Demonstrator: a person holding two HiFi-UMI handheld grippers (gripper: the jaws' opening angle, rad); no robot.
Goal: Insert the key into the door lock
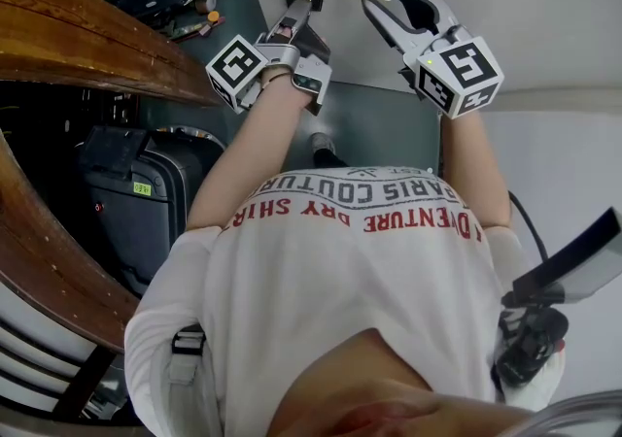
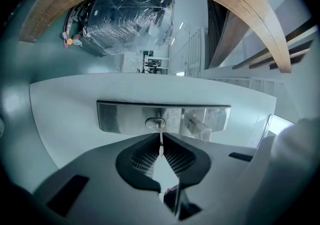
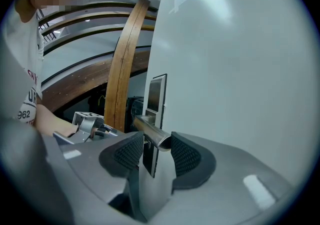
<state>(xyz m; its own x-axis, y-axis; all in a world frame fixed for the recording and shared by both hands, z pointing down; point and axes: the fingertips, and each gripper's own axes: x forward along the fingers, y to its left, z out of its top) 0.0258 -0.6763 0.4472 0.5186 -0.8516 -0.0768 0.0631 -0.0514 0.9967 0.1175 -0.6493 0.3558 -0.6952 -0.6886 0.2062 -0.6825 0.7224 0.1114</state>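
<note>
Black ribbed pads (image 2: 145, 156) of the left claw (image 2: 160, 144) are pressed together on the key (image 2: 160, 132). Its thin metal shaft runs straight out from between them, and its tip sits in the keyhole (image 2: 155, 123). That keyhole lies in a brushed steel lock plate (image 2: 120, 116) mounted on the white door (image 2: 75, 99).

Further along the same plate, the root of the door handle (image 2: 198, 128) sticks out. The right claw (image 3: 152, 143) is clamped around the free end of this handle, a round steel bar that fills the wide gap between its two pads (image 3: 186, 158).

In the head view both claws reach up to the door side by side, the left (image 1: 297, 17) below the handle and the right (image 1: 381, 0) at its tip. The marker cubes (image 1: 236, 64) on each sit just above the person's wrists.

The person's bare forearms run back from there to a white printed shirt (image 1: 360, 270). Left of the arms, a curved wooden beam (image 1: 87, 27) sweeps past a dark case (image 1: 136, 202) standing on the floor.
</note>
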